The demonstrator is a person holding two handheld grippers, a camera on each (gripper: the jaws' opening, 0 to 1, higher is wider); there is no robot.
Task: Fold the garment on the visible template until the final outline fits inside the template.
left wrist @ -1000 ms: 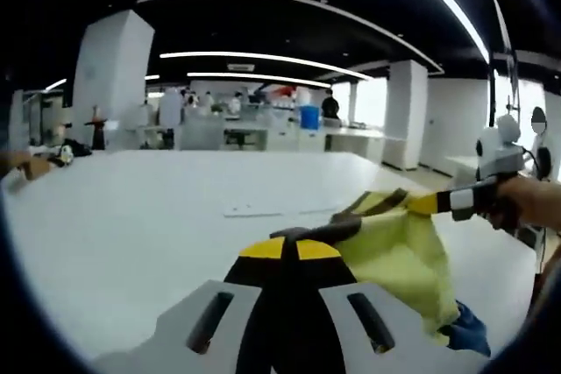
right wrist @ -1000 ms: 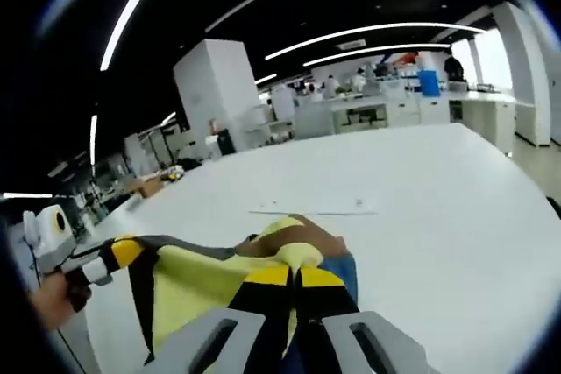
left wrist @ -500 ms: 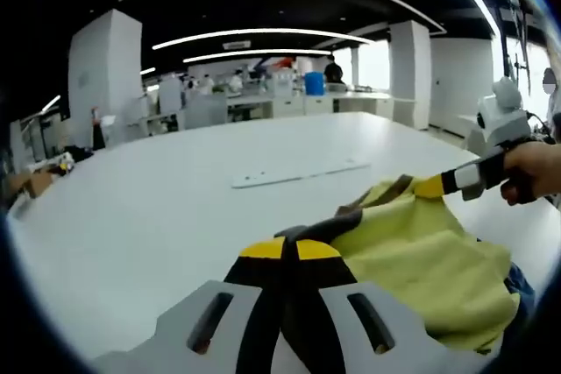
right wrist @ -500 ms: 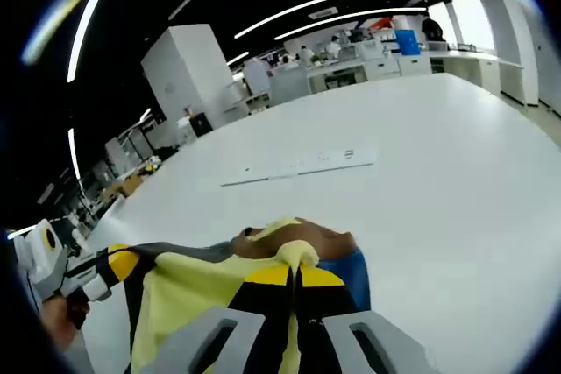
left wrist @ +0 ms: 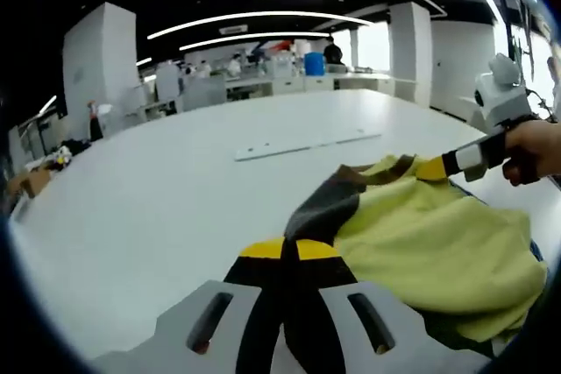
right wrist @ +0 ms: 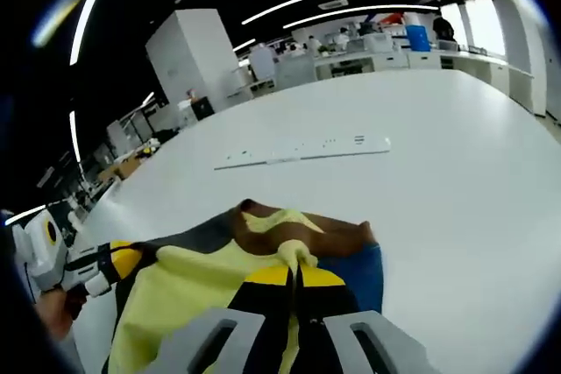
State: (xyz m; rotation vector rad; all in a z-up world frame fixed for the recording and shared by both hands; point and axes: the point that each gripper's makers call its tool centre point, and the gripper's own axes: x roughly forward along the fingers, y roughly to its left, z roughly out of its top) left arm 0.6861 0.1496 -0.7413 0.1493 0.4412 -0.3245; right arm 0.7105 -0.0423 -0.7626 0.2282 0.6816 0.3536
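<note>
The garment [left wrist: 438,247] is yellow with grey and brown bands and lies bunched on the white table [left wrist: 158,208]. My left gripper [left wrist: 290,248] is shut on its dark grey edge at the bottom of the left gripper view. My right gripper [left wrist: 434,167] comes in from the right, held by a hand [left wrist: 535,153], and pinches the striped far edge. In the right gripper view my right gripper [right wrist: 296,274] is shut on a yellow fold of the garment [right wrist: 202,282], with a blue part [right wrist: 361,271] beside it. The left gripper [right wrist: 124,257] holds the grey corner at the left.
A long white strip [left wrist: 307,142] with small holes lies flat on the table beyond the garment; it is also in the right gripper view, strip [right wrist: 302,151]. A box [left wrist: 24,183] sits at the table's far left edge. Desks, white pillars and people stand far behind.
The garment has come down from hanging between the grippers and now lies wider and flatter on the table. Both grippers stay shut on it; both views tilted downward.
</note>
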